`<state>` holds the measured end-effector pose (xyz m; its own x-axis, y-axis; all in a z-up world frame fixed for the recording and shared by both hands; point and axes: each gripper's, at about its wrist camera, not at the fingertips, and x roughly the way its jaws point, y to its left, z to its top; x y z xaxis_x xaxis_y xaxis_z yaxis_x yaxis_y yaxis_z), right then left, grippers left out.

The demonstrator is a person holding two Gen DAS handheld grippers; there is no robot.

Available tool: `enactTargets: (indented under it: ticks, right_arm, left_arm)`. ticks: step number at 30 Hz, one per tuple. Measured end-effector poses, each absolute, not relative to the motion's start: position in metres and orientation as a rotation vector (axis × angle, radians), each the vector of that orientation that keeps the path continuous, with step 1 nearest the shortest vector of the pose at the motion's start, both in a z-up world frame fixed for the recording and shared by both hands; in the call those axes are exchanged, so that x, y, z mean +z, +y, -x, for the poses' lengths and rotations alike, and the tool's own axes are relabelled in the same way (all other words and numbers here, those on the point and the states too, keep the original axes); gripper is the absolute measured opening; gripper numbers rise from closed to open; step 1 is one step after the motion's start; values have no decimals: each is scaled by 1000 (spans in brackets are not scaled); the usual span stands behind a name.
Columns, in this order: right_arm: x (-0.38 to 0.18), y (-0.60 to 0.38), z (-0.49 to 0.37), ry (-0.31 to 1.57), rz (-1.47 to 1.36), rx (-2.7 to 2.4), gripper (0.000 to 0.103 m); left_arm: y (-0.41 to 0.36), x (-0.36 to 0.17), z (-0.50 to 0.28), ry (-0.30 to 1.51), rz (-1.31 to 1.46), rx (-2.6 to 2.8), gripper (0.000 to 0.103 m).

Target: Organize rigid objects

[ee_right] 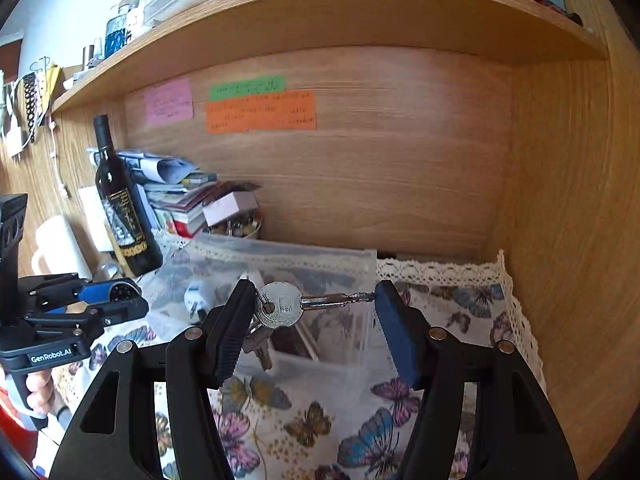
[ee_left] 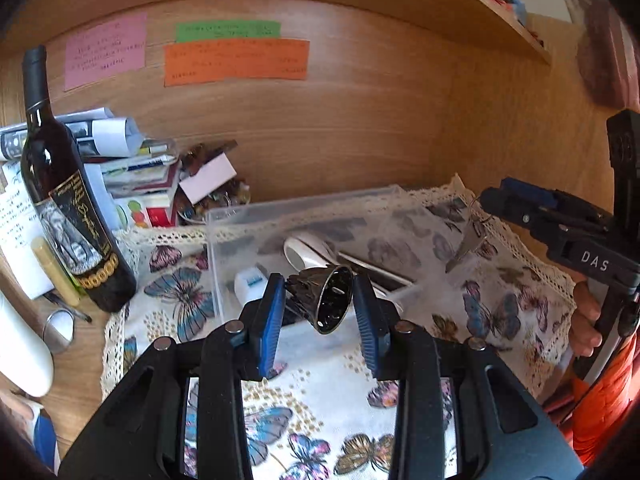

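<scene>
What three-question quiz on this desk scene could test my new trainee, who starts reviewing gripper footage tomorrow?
1. True or false: the left gripper grips a small dark metal bell.
2. What hangs between the fingers of the right gripper? A) a spoon B) a bunch of silver keys C) a pen
3. Fill in: the clear plastic box sits on a butterfly-print ____, to the right of the dark wine bottle.

Key: 1 true; 2 B; 3 cloth.
</scene>
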<state>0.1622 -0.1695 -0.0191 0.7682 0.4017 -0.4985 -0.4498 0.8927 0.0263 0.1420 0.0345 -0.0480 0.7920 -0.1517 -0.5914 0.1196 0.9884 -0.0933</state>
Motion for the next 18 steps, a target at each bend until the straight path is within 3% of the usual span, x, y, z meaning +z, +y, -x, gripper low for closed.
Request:
enactTargets:
  ticks: [18]
  right_arm:
    - [-91, -122, -229, 759, 161, 511, 59]
  left_arm:
    - [40, -97, -206, 812, 77, -140, 36]
